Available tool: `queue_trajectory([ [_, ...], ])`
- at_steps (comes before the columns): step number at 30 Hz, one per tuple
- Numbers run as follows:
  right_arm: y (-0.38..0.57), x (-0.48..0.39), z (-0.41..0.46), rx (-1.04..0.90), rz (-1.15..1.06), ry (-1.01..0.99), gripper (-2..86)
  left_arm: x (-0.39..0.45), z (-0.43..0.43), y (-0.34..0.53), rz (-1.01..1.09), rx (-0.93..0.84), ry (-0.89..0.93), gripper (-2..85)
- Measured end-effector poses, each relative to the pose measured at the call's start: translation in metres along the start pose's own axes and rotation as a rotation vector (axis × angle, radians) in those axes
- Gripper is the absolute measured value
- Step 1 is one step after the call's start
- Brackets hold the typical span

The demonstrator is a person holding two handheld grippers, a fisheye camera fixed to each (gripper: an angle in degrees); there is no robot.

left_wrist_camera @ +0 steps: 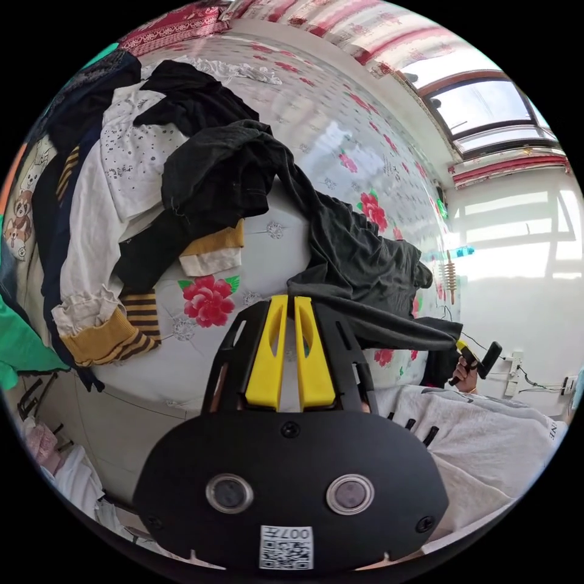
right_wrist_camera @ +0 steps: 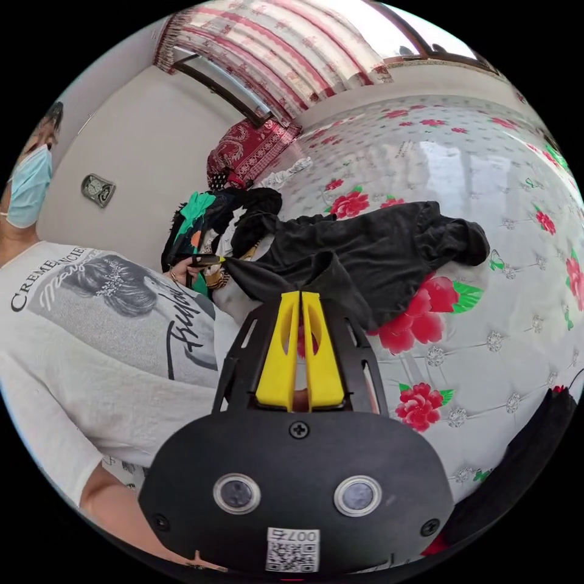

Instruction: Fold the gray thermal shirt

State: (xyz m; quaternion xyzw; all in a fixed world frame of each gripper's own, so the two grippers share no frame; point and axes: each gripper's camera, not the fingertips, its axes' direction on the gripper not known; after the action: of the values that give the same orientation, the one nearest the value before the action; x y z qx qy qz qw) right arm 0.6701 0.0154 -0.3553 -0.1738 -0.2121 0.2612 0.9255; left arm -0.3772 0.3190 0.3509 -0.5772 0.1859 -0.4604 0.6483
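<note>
Both tools [left_wrist_camera: 291, 299] [right_wrist_camera: 300, 296] clamped on shirt [left_wrist_camera: 359, 261]

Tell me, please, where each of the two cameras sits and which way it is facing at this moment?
Left gripper view: rides on the left gripper, facing across the flowered bed toward the clothes pile; its yellow jaws pinch the gray shirt; the person's white top and the right gripper show.
Right gripper view: rides on the right gripper, facing the bed from the other end of the shirt; its jaws also pinch the hem, the person's torso beside it.
Shared: shirt, bed, pile, person, and each other's gripper.
</note>
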Motion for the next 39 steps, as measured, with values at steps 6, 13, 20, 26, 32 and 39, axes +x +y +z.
queue_trajectory([
  [6, -0.004, 0.011, 0.015, -0.051, 0.127, 0.186, 0.9, -0.007, 0.022, -0.001, -0.08, -0.049, -0.019, -0.5],
  [13, -0.009, -0.014, 0.116, -0.188, 0.178, 0.228, 5.0, 0.008, 0.029, 0.003, -0.038, -0.053, -0.079, -0.5],
  [20, -0.007, -0.056, 0.193, -0.424, -0.014, 0.467, 5.4, 0.005, 0.031, 0.002, -0.054, -0.052, -0.077, -0.5],
  [26, -0.013, -0.05, 0.157, -0.32, 0.089, 0.441, 0.6, 0.008, 0.03, 0.006, -0.029, -0.05, -0.091, -0.5],
  [32, -0.009, -0.074, 0.077, -0.145, 0.126, 0.396, -0.2, 0.008, 0.021, 0.022, -0.018, -0.035, -0.074, -0.6],
  [39, 0.034, -0.121, -0.052, 0.001, 0.206, 0.435, -0.3, 0.032, -0.046, 0.064, 0.052, 0.057, 0.145, -0.6],
])
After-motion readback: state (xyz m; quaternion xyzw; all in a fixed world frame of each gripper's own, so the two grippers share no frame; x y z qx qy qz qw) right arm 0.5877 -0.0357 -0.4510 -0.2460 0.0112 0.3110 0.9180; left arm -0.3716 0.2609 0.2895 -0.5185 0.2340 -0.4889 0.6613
